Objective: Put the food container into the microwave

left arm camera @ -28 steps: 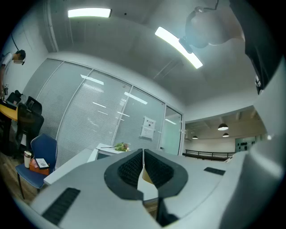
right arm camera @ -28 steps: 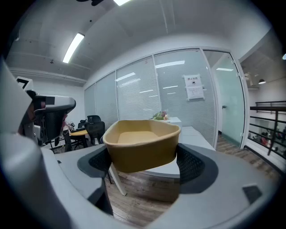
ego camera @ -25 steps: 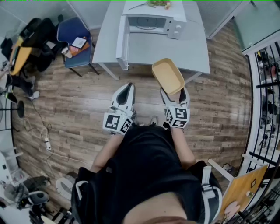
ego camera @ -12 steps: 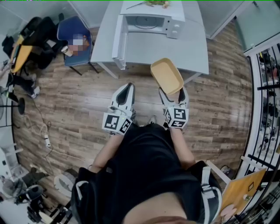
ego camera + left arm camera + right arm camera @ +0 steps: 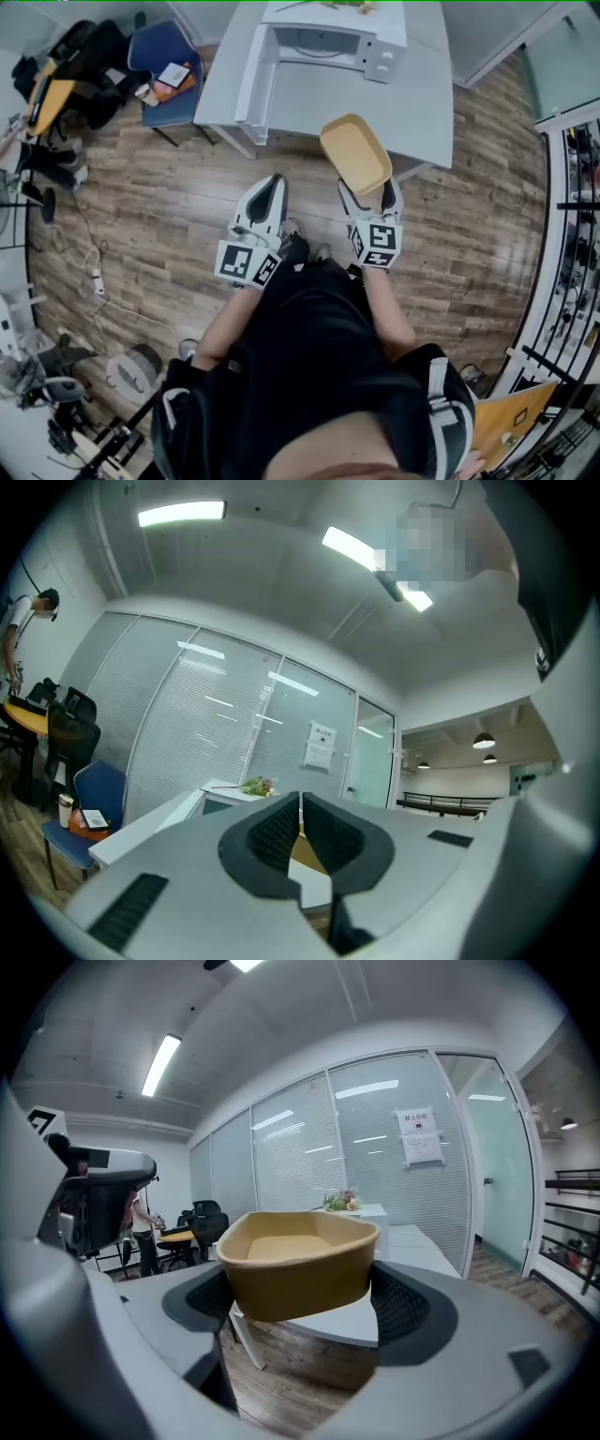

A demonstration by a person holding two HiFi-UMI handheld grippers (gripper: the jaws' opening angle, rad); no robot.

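Looks steeply down from the head, high up, onto counter [image 5: 328, 103] and microwave [image 5: 323, 42] far off at top centre. From the left gripper [image 5: 300, 803], looks level along the jaws, close behind them. From the right gripper [image 5: 300, 1288], looks likewise, food container [image 5: 295, 1265] very near at centre. Shares counter and microwave across all three views, small at mid-frame in both gripper views.

It was an office. Glass partition walls [image 5: 366, 1138] backed with blinds ran from floor to ceiling, one carrying a posted notice [image 5: 419, 1136], with a glass door [image 5: 497, 1176] alongside. Strip lights [image 5: 183, 514] were set in the ceiling. Black swivel chairs [image 5: 208, 1218] stood by a yellow table [image 5: 178, 1236]. A blue chair [image 5: 164, 47] stood on wood-look flooring [image 5: 159, 206] beside a white table [image 5: 328, 98] bearing a microwave [image 5: 333, 42].
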